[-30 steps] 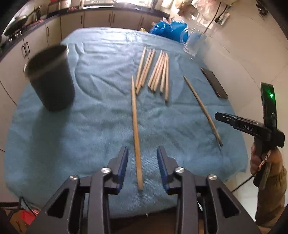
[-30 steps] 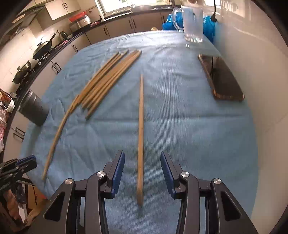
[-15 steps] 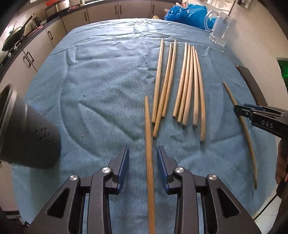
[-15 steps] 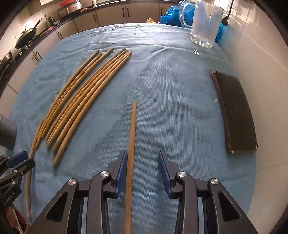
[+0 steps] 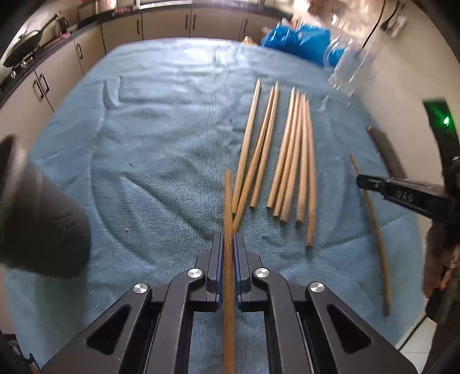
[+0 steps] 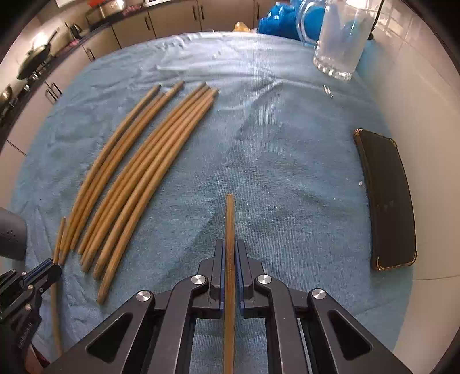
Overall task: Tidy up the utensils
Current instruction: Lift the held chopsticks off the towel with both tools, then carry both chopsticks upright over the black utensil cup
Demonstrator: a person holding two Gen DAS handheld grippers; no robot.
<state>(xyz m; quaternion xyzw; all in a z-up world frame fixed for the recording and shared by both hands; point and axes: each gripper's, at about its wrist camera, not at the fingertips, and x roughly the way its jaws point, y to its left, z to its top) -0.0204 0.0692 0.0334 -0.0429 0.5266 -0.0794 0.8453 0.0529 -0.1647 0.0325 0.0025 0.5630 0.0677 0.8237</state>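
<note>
Several wooden chopsticks [image 5: 287, 161] lie side by side on a blue towel [image 5: 161, 149]; they also show in the right wrist view [image 6: 143, 172]. My left gripper [image 5: 228, 240] is shut on one chopstick [image 5: 228, 201] that points forward over the towel. My right gripper [image 6: 230, 247] is shut on another chopstick [image 6: 229, 218]. In the left wrist view that right gripper [image 5: 371, 182] holds its chopstick [image 5: 376, 241] at the right. A dark perforated holder [image 5: 37, 218] stands at the left.
A glass mug [image 6: 339, 37] stands at the far right of the towel, with a blue bag [image 6: 276, 20] behind it. A dark phone [image 6: 388, 198] lies along the right edge by the white wall. Kitchen cabinets [image 5: 161, 23] run behind.
Both grippers have closed on the chopsticks that lay between their open jaws. Both moved forward along their sticks toward the row of chopsticks.
</note>
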